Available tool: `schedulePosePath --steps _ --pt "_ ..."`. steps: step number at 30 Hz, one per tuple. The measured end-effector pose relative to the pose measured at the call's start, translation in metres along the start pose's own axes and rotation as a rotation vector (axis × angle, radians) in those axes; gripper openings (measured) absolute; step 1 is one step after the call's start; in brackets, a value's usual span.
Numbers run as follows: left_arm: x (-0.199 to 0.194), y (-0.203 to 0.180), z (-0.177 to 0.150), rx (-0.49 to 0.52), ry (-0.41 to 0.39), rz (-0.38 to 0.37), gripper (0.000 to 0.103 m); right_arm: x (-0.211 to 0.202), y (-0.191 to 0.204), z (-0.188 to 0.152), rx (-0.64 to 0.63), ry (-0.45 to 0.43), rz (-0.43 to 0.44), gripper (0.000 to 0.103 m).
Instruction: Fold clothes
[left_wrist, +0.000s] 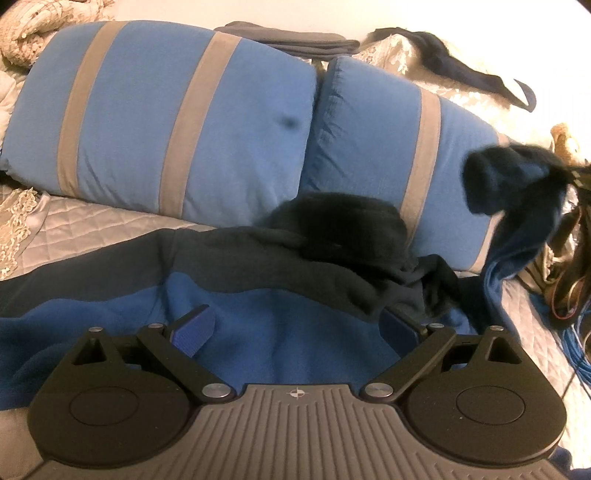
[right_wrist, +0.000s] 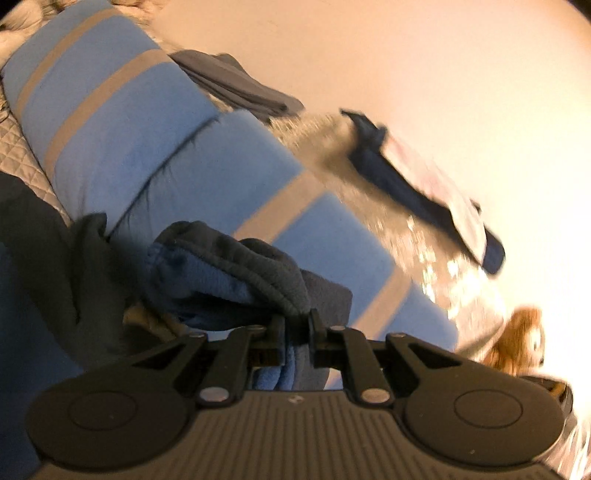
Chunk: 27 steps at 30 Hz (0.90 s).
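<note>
A blue fleece jacket (left_wrist: 280, 332) with dark navy panels lies spread on the quilted bed, its dark collar (left_wrist: 340, 225) bunched against the pillows. My left gripper (left_wrist: 295, 326) hovers low over the blue body, open, jaws wide apart, with cloth beneath them but not pinched. My right gripper (right_wrist: 297, 323) is shut on the jacket's sleeve (right_wrist: 229, 273), whose ribbed dark cuff bulges out past the fingertips. In the left wrist view that sleeve (left_wrist: 509, 177) hangs lifted at the right, and blue fabric trails from it down to the bed.
Two blue pillows with grey stripes (left_wrist: 177, 122) (right_wrist: 122, 122) lie across the bed behind the jacket. A folded grey garment (left_wrist: 295, 38) and a dark navy garment (left_wrist: 458, 70) rest beyond them. A plush toy (right_wrist: 517, 339) and loose cables (left_wrist: 576, 325) are on the right.
</note>
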<state>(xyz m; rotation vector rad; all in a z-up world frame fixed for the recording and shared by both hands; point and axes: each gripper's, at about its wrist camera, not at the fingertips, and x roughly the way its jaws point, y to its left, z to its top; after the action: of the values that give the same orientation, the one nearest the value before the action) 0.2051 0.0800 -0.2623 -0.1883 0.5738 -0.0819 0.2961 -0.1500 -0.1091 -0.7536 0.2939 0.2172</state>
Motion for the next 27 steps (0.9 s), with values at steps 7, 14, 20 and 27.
schedulePosePath --steps 7,14,20,27 --pt "0.003 0.002 -0.001 -0.013 0.012 0.017 0.098 -0.013 -0.007 -0.047 0.029 0.069 0.012 0.012" --pt "0.006 0.001 -0.003 0.0 0.028 0.032 0.098 -0.019 -0.038 -0.063 0.11 0.059 -0.022 0.012" --pt "0.004 0.001 -0.004 0.0 0.022 0.028 0.098 -0.046 -0.157 -0.128 0.462 0.064 -0.2 0.012" --pt "0.005 0.001 -0.004 -0.001 0.023 0.017 0.098 -0.064 -0.221 -0.334 0.958 0.416 -0.424 0.07"
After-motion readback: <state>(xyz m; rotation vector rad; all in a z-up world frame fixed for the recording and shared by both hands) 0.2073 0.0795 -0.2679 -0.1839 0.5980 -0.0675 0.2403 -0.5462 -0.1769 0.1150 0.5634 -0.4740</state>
